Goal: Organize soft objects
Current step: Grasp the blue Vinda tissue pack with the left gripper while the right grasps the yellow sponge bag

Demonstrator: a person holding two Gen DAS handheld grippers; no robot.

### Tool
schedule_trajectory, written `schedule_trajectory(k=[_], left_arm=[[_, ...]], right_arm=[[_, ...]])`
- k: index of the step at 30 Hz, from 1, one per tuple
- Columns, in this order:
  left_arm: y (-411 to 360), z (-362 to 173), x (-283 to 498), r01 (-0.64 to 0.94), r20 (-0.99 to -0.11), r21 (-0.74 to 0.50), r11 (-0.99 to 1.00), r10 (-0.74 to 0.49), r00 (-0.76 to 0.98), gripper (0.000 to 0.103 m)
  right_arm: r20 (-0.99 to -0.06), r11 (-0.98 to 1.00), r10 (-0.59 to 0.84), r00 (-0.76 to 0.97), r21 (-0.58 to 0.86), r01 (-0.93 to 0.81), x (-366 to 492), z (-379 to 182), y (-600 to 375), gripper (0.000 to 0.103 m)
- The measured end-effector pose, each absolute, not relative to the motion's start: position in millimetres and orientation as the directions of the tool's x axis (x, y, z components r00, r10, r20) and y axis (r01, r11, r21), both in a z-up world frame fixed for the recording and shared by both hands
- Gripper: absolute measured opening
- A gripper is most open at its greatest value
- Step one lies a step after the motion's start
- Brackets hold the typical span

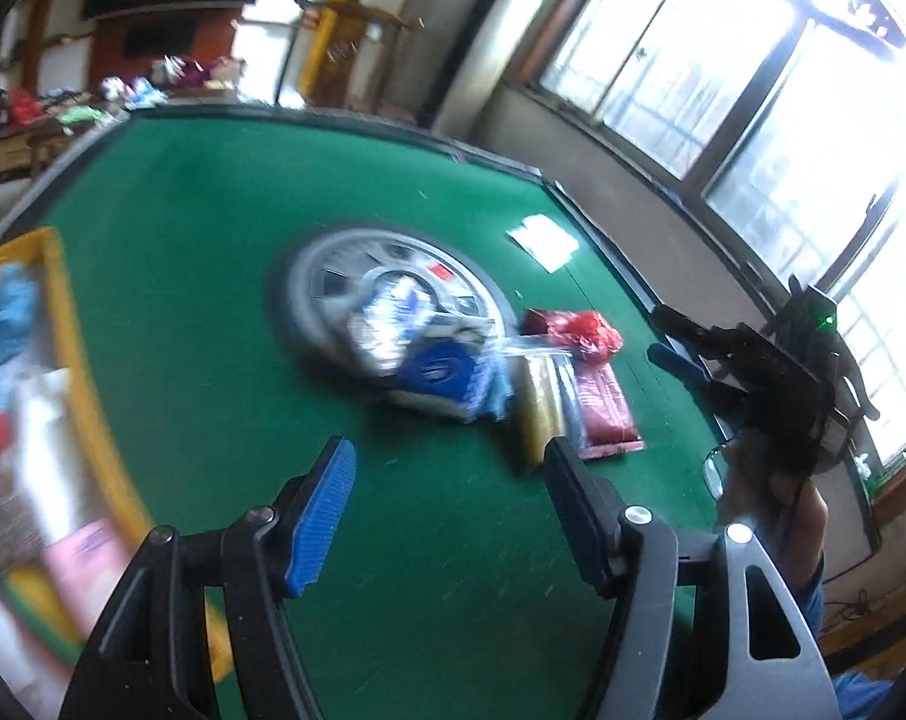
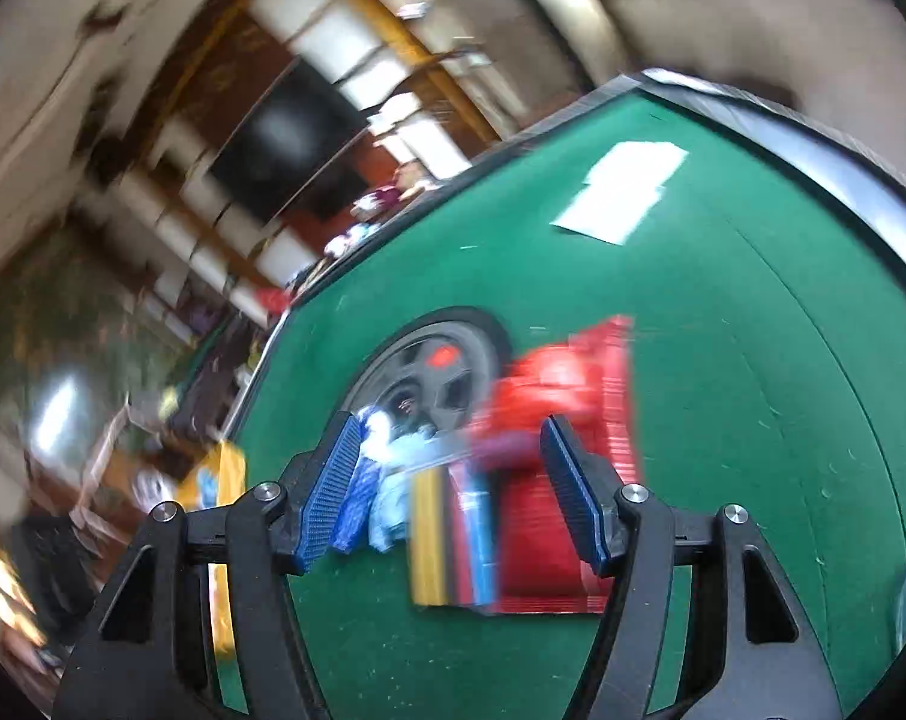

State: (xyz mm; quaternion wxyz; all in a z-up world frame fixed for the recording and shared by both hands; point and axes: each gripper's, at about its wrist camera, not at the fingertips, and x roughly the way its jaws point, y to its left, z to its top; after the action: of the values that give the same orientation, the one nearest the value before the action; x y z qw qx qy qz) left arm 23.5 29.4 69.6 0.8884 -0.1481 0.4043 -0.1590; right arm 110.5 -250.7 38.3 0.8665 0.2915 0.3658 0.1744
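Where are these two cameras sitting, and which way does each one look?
Left wrist view: sits on the left gripper, looking down across the green table at the pile of soft packets; shows its own open fingers and the right gripper.
Right wrist view: sits on the right gripper, tilted, facing the same pile; shows only its own open fingers.
Shared: table, round grey disc, red packet, white paper.

Left gripper (image 1: 447, 480) hangs over the green table (image 1: 213, 240) with its jaws apart and nothing between them. Past it sits a pile of soft packs: a blue-and-white one (image 1: 435, 372) on the round grey disc (image 1: 333, 276), then a yellow pack (image 1: 540, 408) and a red pack (image 1: 603, 408) side by side. Yellow-rimmed bin (image 1: 69, 324) at left, right gripper (image 1: 687, 336) far right, white paper (image 1: 543, 240) beyond.
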Motion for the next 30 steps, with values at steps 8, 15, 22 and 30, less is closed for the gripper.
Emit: schedule_trajectory(k=[8,15,22,30], left_arm=[[-24.2,39.2,115.4,0.211,-0.774,-0.348,0.914,-0.407,0.486,0.066],[-43.3,15.2,148.6,0.204,-0.836,-0.260,0.944,-0.326,0.441,0.066],[-36.5,-0.4,141.6,0.181,-0.770,-0.382,0.906,-0.420,0.480,0.052],[-9.4,9.6,83.1,0.159,-0.715,-0.427,0.890,-0.440,0.543,0.051]], right_arm=[[-0.486,0.698,0.574,0.659,0.711,-0.083,110.9,38.7,-255.4,0.063],[-0.487,0.694,0.597,0.637,0.712,-0.106,109.5,33.1,-251.9,0.063],[-0.551,0.735,0.604,0.576,0.665,-0.135,112.4,24.7,-227.3,0.063],[-0.649,0.803,0.572,0.502,0.567,-0.183,116.9,5.4,-192.7,0.063]])
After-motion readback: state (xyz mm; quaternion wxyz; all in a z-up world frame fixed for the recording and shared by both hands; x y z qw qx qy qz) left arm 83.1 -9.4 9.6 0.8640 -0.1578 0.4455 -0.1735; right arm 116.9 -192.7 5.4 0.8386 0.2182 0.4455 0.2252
